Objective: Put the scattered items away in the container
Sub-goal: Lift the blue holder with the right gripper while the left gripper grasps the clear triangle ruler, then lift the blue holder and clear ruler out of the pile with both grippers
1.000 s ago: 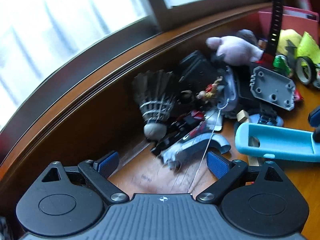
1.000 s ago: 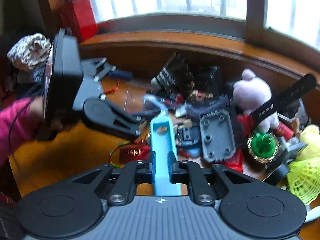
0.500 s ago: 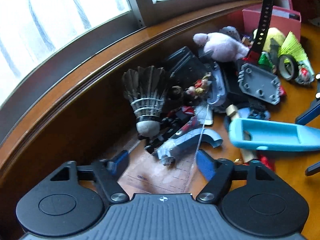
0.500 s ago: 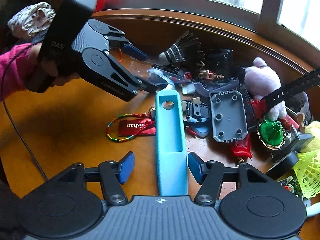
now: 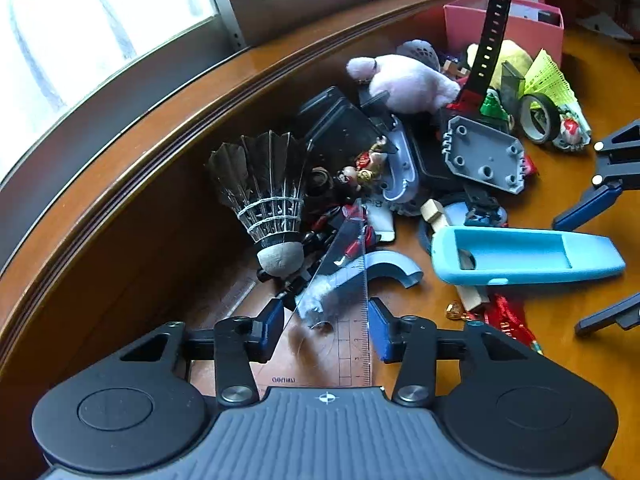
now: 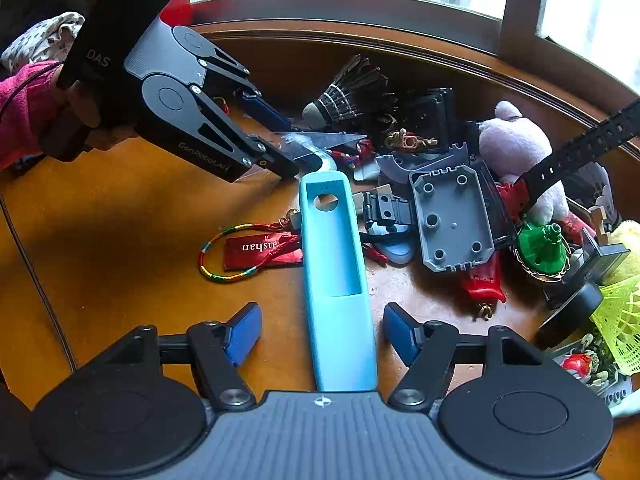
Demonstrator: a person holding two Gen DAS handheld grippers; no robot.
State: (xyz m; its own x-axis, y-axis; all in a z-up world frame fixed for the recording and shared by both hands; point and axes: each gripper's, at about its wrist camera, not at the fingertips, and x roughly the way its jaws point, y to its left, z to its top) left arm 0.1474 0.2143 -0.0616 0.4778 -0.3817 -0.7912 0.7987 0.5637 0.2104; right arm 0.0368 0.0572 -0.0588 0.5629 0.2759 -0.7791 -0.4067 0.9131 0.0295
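Observation:
My left gripper (image 5: 326, 324) is closing on a clear triangular ruler (image 5: 344, 280); both pads touch its edges, and its tip tilts up over the toy pile. In the right wrist view the left gripper (image 6: 286, 144) holds the ruler (image 6: 324, 140) just off the table. My right gripper (image 6: 322, 332) is opening. A light blue silicone cover (image 6: 336, 260) lies flat between its fingers, clear of both pads. The pink box (image 5: 516, 24) stands at the far right by the window ledge.
A pile lies along the raised wooden ledge: dark shuttlecock (image 5: 268, 192), pink plush (image 5: 404, 80), grey plate (image 5: 484, 156), black strap (image 5: 488, 36), tape roll (image 5: 538, 118), yellow-green shuttlecock (image 5: 548, 76). A red tag on a cord loop (image 6: 260, 248) lies left of the cover. A pink sleeve (image 6: 24, 100) is at the left.
The left jaws narrowed onto the ruler, which rose from flat to tilted. The right jaws spread and let go of the blue cover, which now rests on the table.

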